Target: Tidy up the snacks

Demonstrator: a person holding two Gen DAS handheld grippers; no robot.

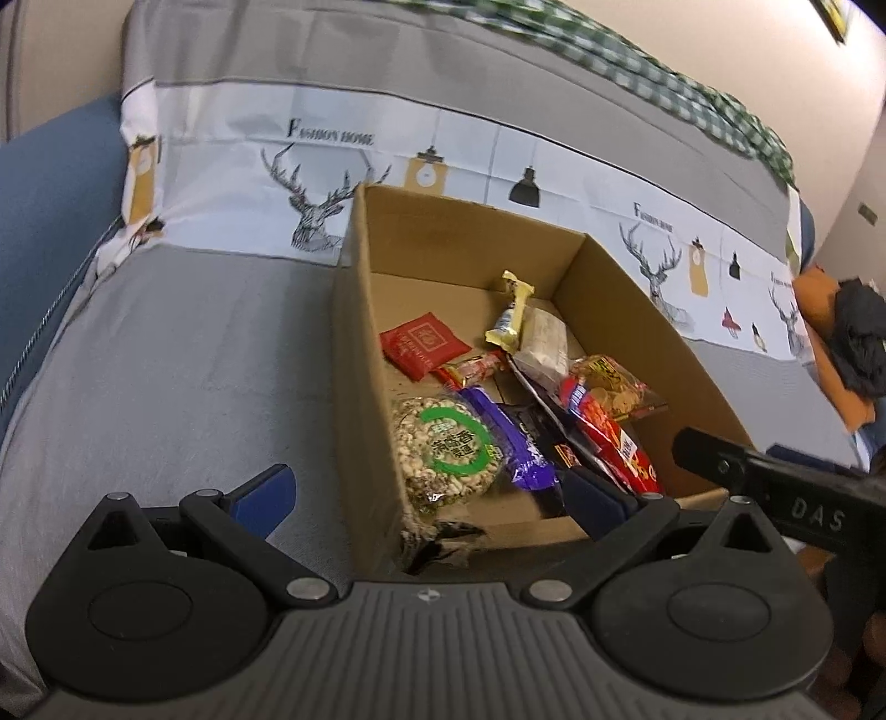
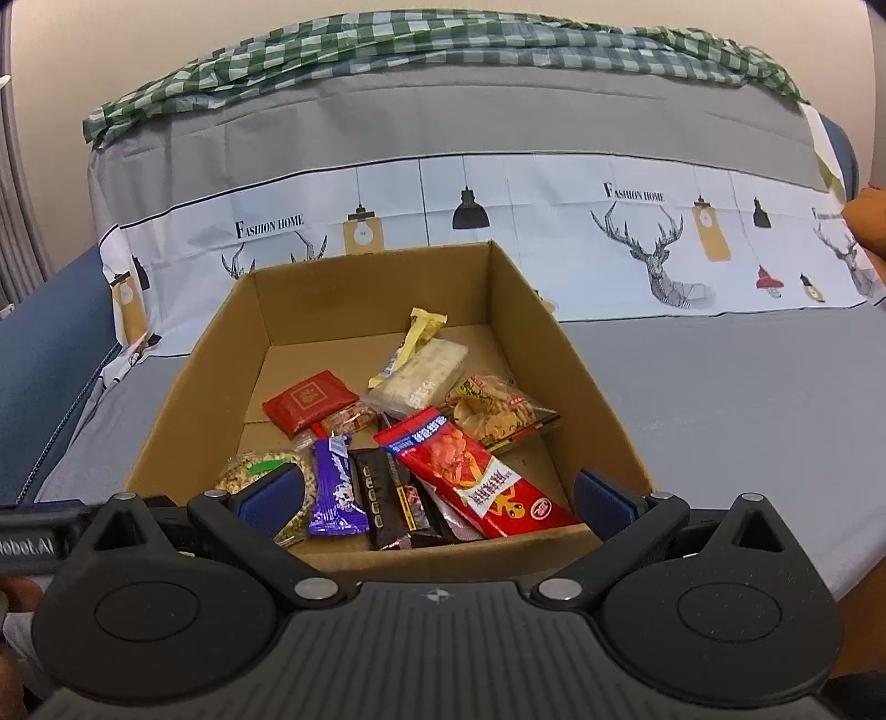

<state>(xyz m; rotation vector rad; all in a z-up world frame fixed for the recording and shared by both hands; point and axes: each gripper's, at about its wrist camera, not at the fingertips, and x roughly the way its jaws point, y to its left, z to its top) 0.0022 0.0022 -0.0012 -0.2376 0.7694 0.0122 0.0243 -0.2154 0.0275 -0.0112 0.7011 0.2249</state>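
Snacks piled in the open cardboard box [image 2: 515, 310], which sits on the grey bedsheet [image 2: 720, 399], centre of the right wrist view. In there: a long red packet [image 2: 470, 471] lying diagonally at lower centre, a purple wrapper [image 2: 335, 487] and a dark bar [image 2: 387, 498] beside it, a round puffed-grain cake [image 1: 443, 448] with a green ring against the near left wall, a flat red sachet [image 2: 310, 401] further back, a clear bag of crackers [image 2: 498, 415] to the right, a yellow bar [image 2: 412, 343] propped toward the rear. Both tools hover at the near rim. The left hand-held gripper [image 1: 432, 493] stands spread wide, nothing between its blue pads [image 1: 266, 493]. The right hand-held gripper [image 2: 437, 498] is spread wide too, empty. Behind, a deer-print band [image 2: 653, 249] and green checked cloth [image 2: 387, 39] across the top.
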